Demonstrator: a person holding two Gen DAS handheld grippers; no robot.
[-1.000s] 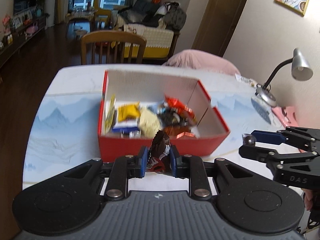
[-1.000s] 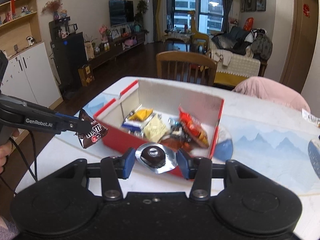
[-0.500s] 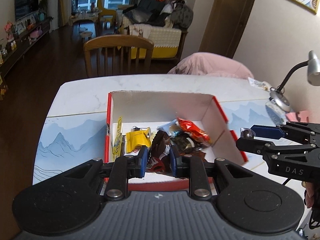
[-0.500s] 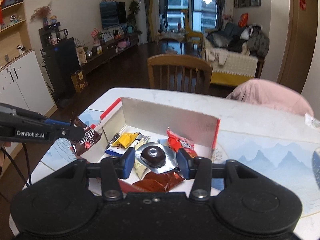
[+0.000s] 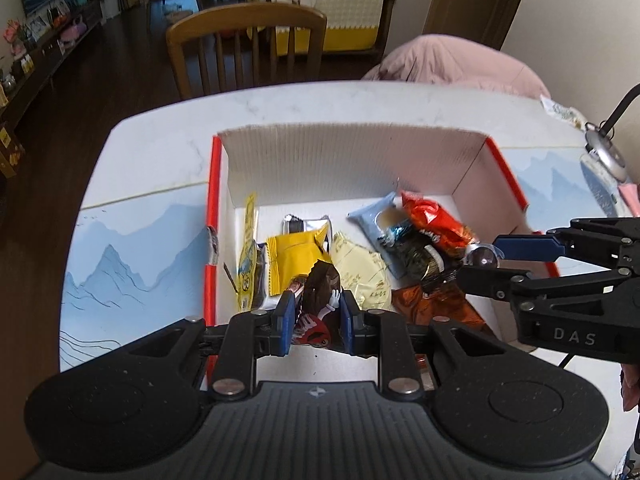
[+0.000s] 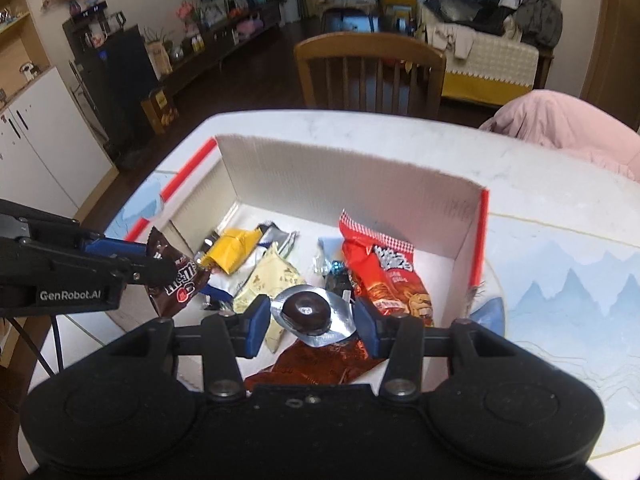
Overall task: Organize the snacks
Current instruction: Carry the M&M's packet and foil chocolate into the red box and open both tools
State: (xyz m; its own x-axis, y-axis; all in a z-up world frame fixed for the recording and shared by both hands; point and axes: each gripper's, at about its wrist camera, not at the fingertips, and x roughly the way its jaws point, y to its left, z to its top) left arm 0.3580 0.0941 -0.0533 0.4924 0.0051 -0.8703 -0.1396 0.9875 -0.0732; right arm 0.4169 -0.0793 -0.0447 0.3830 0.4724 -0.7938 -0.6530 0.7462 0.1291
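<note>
Brown M&M's packet (image 5: 318,304) is clenched between the blue pads of the left gripper (image 5: 316,318) and is held over the near-left part of the red cardboard box (image 6: 482,240), evidently so that it can be dropped among the snacks already gathered there. A foil-cupped chocolate (image 6: 308,312) is grasped across its silver rim by the right gripper (image 6: 310,320), its jaws set part-way apart to suit the cup's width, and it is held flat, dark top up, over the near-right part of the same box. Inside lie a yellow wrapper (image 5: 294,258), a cream pouch (image 5: 362,274) and a red crisp bag (image 6: 382,276), piled toward the near wall, with the far half of the floor left bare. Both grippers are pitched steeply downward from the near side of the surface (image 5: 152,148), fingers aimed into the box side by side, well clear of each other. Release is judged to be the step in hand; neither snack is yet resting on the pile.
</note>
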